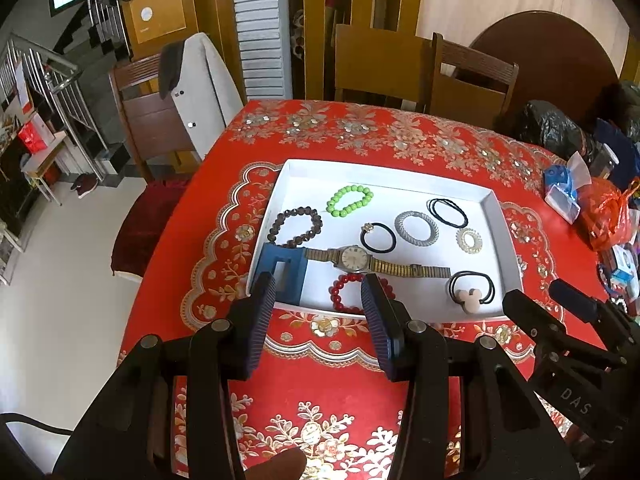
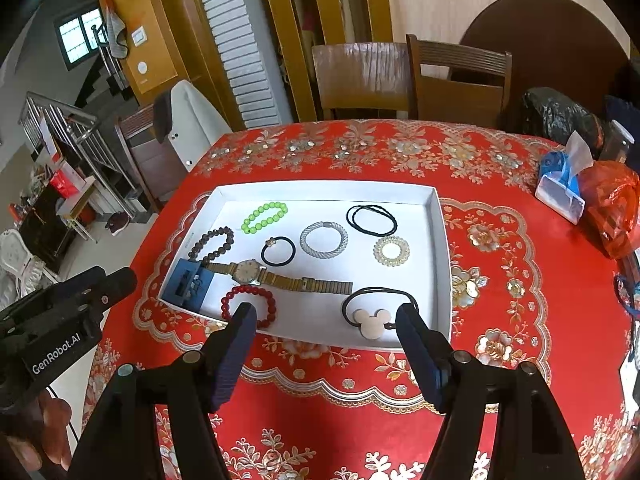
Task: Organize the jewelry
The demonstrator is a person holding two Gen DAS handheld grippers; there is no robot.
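Observation:
A white tray (image 1: 490, 204) (image 2: 442, 240) lies on the red floral tablecloth. In it are a gold watch (image 1: 354, 258) (image 2: 248, 271), a green bead bracelet (image 1: 350, 200), a brown bead bracelet (image 1: 294, 226), a red bead bracelet (image 2: 226, 304), a blue box (image 1: 280, 272), several hair ties and a black tie with a mouse-shaped charm (image 2: 372, 320). My left gripper (image 1: 318, 284) hovers open over the tray's near edge, in front of the red bracelet. My right gripper (image 2: 326, 312) is open above the near edge, left of the mouse charm. Neither holds anything.
A blue tissue pack (image 2: 560, 188), an orange bag (image 2: 612, 208) and a black bag (image 2: 560, 116) crowd the table's right side. Wooden chairs (image 2: 460, 80) stand behind the table. The table's left edge drops to the floor by a chair with a jacket (image 1: 200, 80).

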